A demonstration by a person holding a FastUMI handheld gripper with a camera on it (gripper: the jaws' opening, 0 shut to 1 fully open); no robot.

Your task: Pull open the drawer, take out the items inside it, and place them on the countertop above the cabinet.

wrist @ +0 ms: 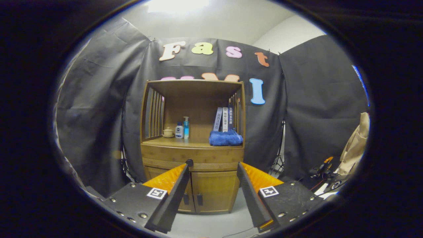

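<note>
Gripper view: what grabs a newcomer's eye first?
The wooden cabinet stands dead ahead against the black cloth wall, its drawer shut and the drawer knob just above one fingertip. A blue towel lies on the countertop below leaning books. The gripper is open, short of the cabinet.

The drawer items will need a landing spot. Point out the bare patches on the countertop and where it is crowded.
The countertop is bare in the middle, between the blue pump bottle and the blue towel, and along its front edge. The left end is crowded: teapot, white bottle. Right end: towel, books behind. The open gripper is well short of it.
</note>
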